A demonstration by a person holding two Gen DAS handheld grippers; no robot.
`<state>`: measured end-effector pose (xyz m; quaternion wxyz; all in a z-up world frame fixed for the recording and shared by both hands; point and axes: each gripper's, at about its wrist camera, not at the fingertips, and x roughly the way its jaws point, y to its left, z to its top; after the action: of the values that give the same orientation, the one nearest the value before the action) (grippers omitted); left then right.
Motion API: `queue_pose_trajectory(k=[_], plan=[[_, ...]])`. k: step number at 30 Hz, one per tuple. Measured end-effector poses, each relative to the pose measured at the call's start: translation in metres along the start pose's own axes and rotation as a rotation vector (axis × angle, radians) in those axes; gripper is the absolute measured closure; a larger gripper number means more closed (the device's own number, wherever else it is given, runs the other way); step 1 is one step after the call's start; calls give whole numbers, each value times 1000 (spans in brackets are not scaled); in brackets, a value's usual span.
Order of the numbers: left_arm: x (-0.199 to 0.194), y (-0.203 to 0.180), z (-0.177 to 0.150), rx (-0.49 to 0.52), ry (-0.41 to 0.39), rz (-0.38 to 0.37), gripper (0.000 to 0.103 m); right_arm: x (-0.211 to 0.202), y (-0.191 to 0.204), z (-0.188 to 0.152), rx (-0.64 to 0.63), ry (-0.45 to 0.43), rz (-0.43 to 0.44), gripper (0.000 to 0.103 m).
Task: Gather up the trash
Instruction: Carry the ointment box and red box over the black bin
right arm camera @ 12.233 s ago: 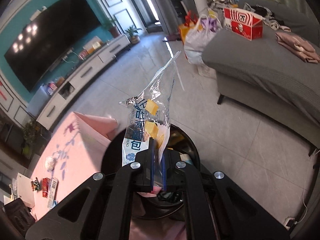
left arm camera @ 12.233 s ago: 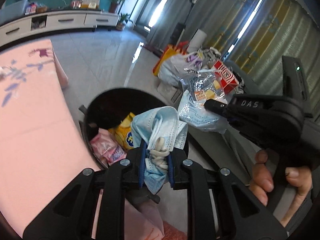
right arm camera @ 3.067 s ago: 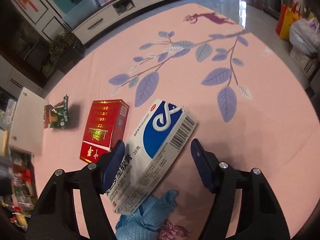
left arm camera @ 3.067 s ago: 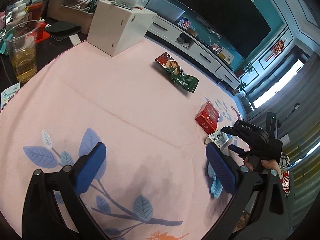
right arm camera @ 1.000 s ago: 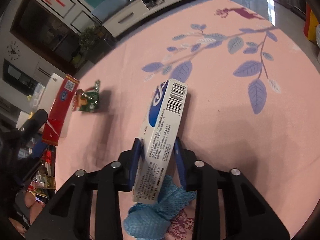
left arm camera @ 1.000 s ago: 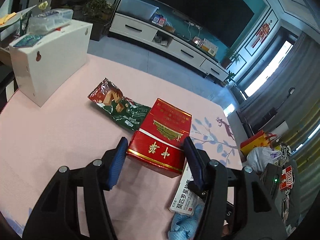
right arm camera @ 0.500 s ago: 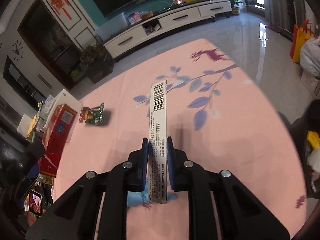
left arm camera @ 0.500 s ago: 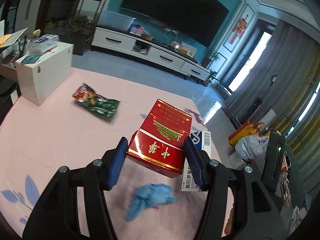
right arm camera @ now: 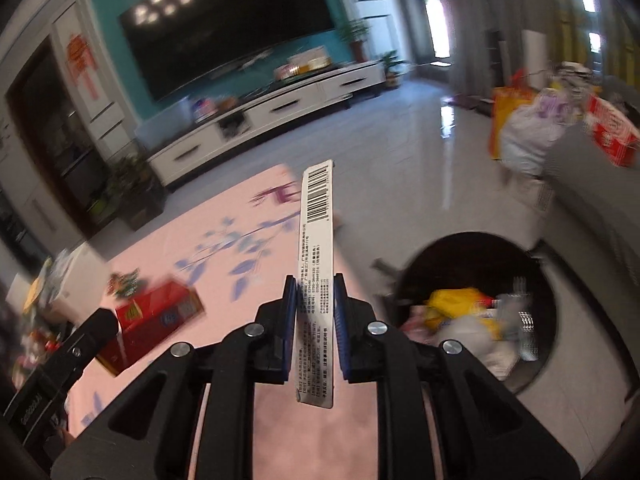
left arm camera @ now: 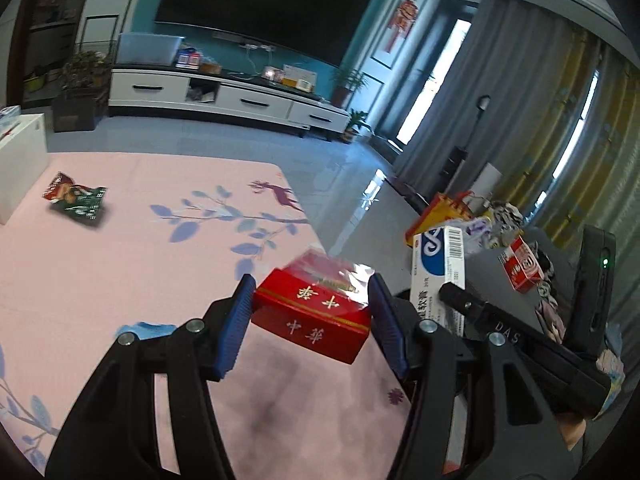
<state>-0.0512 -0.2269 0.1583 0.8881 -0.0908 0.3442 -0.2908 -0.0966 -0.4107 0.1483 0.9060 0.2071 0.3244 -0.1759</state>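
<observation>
- Trash bin (right arm camera: 536, 256) stands beside the pink table (left arm camera: 120, 260), half full, awaiting both loads.
- Left gripper (left arm camera: 312, 316) is closing on a red carton (left arm camera: 316, 316), raised over the table's bin-side edge.
- Right gripper (right arm camera: 316, 312) pinches a flat white box (right arm camera: 314, 280) edgewise, just short of the bin.

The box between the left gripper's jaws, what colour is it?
Red box with gold characters, clearest in the left wrist view.

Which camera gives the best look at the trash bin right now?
The right wrist view: the black trash bin sits open beside the pink table, wrappers piled inside. The left wrist view does not show it at all.
</observation>
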Motion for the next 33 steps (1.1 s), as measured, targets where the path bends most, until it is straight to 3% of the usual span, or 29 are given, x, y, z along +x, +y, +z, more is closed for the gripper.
queue_pose_trajectory(k=[1,4,9,12,15,17,19,22,25,29,33], plan=[[6,-9,-2,10,19,-7,89,-2,-12,1,17,-9,-16,84],[31,-26,-8,5,104,-111,89,-4,-36,2,63,-19,-34,84],[64,-38,-20,19,151,-49,88,17,-81,-4,120,49,-29,84],[86,-44,-33,17,226,-61,80,30,-105,-9,179,99,-33,84],[104,-61,-51,66,286,-69,51,29,-120,-10,212,99,-66,84],[111,-68,-63,83,323,-82,24,27,-128,-11,232,97,-63,84],[115,-71,-76,86,370,-103,15,22,-134,-12,242,89,-65,84],[121,-74,-95,100,441,-84,9,14,-140,-13,259,71,-63,84],[125,-78,-113,156,498,-110,5,9,-144,-13,268,61,-51,84],[132,-85,-131,226,528,-131,3,3,-152,-15,291,49,-42,83],[140,-87,-141,260,530,-86,3,1,-158,-16,306,44,-46,83]])
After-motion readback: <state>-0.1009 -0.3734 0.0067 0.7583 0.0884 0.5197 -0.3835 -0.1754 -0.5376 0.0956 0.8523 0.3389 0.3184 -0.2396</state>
